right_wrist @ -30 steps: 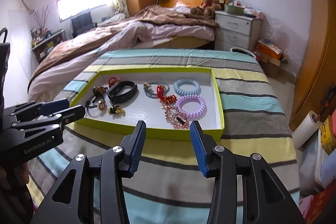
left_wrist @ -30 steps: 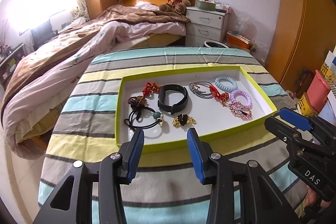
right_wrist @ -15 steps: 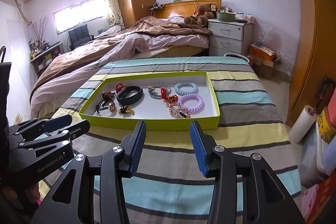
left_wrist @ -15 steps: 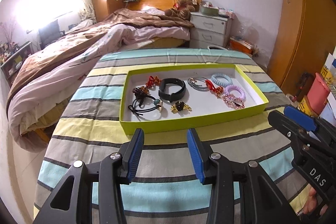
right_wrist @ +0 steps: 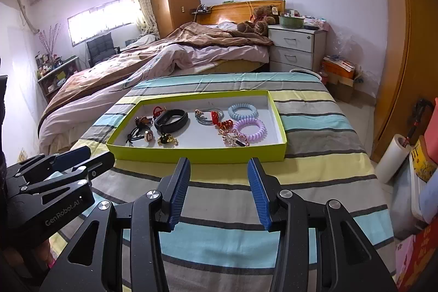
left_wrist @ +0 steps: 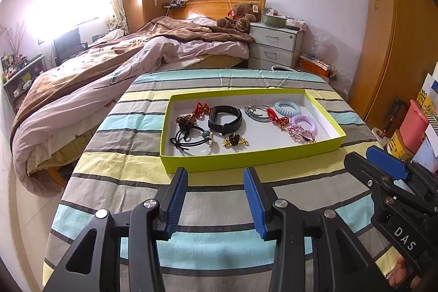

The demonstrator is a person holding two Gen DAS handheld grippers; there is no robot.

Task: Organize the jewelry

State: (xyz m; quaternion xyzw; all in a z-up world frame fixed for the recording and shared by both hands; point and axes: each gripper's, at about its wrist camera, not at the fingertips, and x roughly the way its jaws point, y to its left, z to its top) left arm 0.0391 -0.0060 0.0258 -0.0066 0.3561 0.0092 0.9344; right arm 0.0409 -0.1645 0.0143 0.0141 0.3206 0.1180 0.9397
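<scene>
Presently we are holding both claws short of the lime-green tray, which is lying on the striped worktop straight ahead of them. We are keeping the left claw and the right claw wide apart at the jaws, and neither is carrying anything. The tray's long axis is running across our line of approach, its near wall facing both claws. The jewelry is sitting inside it: the black band and black hair ties toward the left half, the lilac coil and pale blue coil toward the right half. We are judging the left claw nearer the dark pieces and the right claw nearer the coils; either must be passing over the near wall before descending. The worktop cloth is lying flat, with slight creases. Beyond it, an unmade bed, a nightstand and wooden wardrobes are filling the room.
</scene>
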